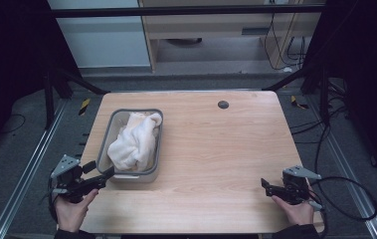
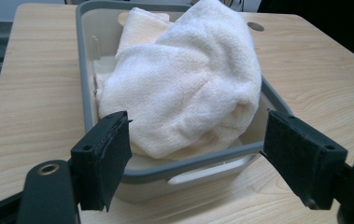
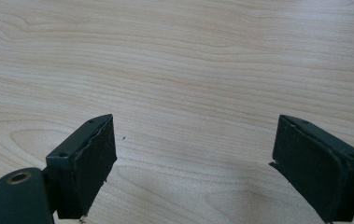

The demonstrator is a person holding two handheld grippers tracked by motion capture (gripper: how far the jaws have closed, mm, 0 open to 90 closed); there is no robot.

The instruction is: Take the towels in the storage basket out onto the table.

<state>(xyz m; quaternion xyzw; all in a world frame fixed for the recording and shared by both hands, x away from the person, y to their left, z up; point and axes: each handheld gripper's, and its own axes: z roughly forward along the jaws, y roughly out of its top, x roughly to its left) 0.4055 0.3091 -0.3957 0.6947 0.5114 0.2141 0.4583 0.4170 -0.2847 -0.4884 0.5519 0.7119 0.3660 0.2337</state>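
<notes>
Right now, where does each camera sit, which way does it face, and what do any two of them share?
High view: above the person's side, looking forward and down on the table; both hands, left gripper and right gripper show.
Left gripper view: rides the left gripper, facing the grey bin and white towel; open jaws show.
Right gripper view: faces bare tabletop; open jaws.
Shared: high and left gripper views both show bin and towel.

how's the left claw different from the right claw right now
The left claw sits at the near end of the grey bin, aimed at the white towel piled in it; the right claw is over bare wooden table, far from the bin. In its own view the left claw frames the towel, the right claw only wood. Both are open and empty.
</notes>
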